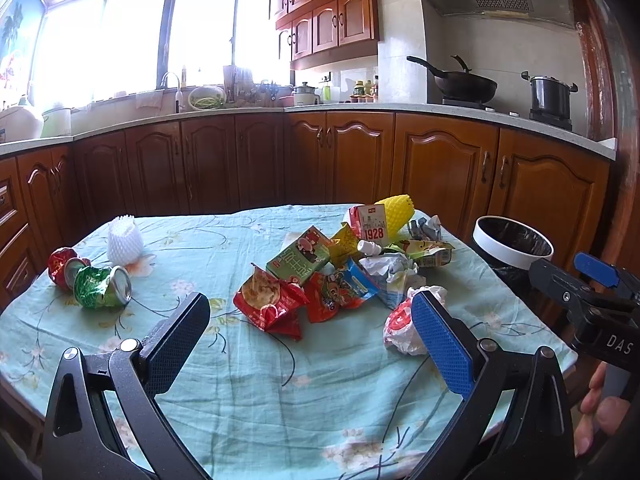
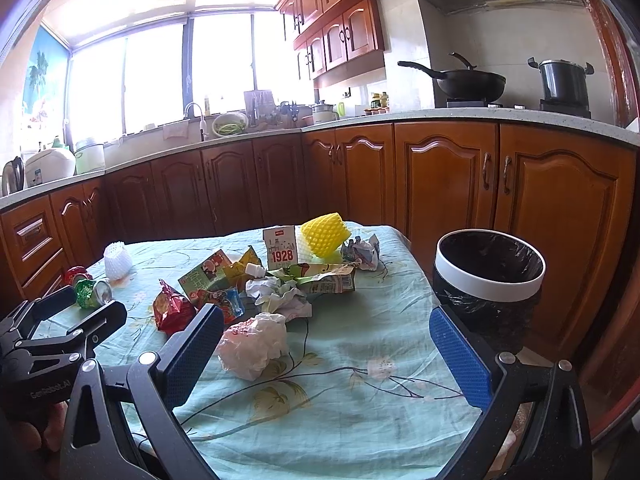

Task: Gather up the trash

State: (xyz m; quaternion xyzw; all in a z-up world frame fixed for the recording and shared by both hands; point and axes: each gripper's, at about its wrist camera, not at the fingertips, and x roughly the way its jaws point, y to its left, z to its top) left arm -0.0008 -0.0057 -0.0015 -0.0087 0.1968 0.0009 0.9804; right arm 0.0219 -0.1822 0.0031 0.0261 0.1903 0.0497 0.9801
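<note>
Trash lies on a table with a light green floral cloth [image 1: 260, 360]. A red snack bag [image 1: 270, 304], a green carton [image 1: 298, 258], crumpled paper [image 1: 394, 266], a "1928" milk carton [image 1: 372, 224] and yellow foam netting [image 1: 396, 208] sit mid-table. A white and red plastic bag [image 1: 400, 324] [image 2: 254, 344] lies nearest. Crushed green [image 1: 102, 286] and red [image 1: 62, 266] cans lie at the left. A black bin with a white rim [image 2: 490, 276] stands by the table's right edge. My left gripper [image 1: 310, 308] and right gripper [image 2: 326, 320] are open and empty above the near table.
White foam netting [image 1: 124, 238] stands at the far left of the table. Wooden kitchen cabinets [image 1: 240, 160] and a countertop run behind the table. A wok [image 1: 466, 84] and a pot [image 1: 550, 94] sit on the stove at the right.
</note>
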